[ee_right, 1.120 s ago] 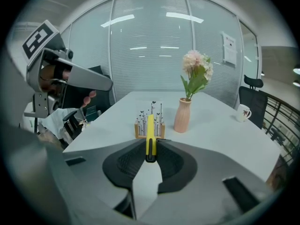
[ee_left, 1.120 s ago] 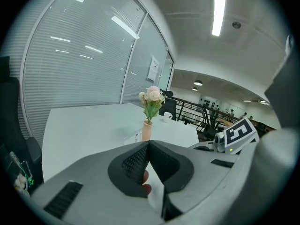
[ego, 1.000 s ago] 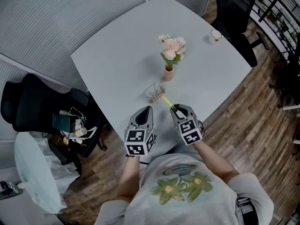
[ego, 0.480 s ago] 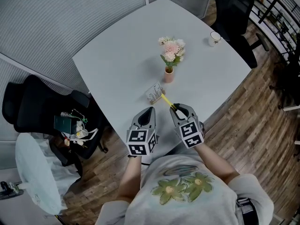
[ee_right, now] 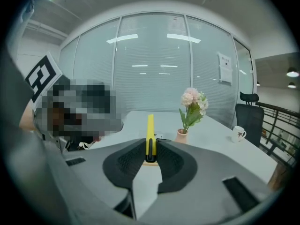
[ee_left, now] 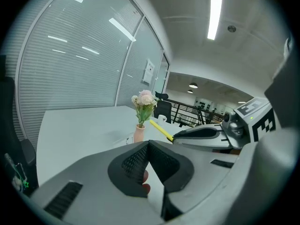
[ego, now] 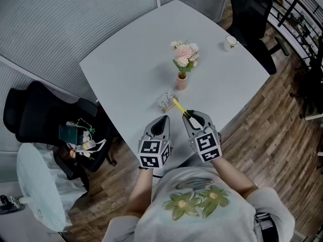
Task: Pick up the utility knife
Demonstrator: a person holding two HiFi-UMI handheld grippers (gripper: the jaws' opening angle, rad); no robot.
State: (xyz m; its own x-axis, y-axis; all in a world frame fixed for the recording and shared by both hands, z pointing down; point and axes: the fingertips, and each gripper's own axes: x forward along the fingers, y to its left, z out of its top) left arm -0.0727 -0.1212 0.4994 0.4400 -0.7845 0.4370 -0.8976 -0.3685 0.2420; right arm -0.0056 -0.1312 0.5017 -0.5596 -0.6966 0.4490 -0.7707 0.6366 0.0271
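Glass partitions with blinds are seen behind a white table [ego: 126, 59], on which a flower vase [ego: 181, 78] is taken as the landmark. On the person's side of the vase, the yellow utility knife [ego: 178, 107] is gripped at its rear end by the right gripper [ego: 194, 117], whose jaws are closed on its narrow body. Its long axis is carried straight out along the jaws, with the tip aimed towards the vase and near a small clear box [ego: 166, 99]. The left gripper [ego: 162, 121], just beside the right one, is held with its jaws together and empty. The table edge nearest the person lies beneath both grippers. Upward travel is judged unobstructed.
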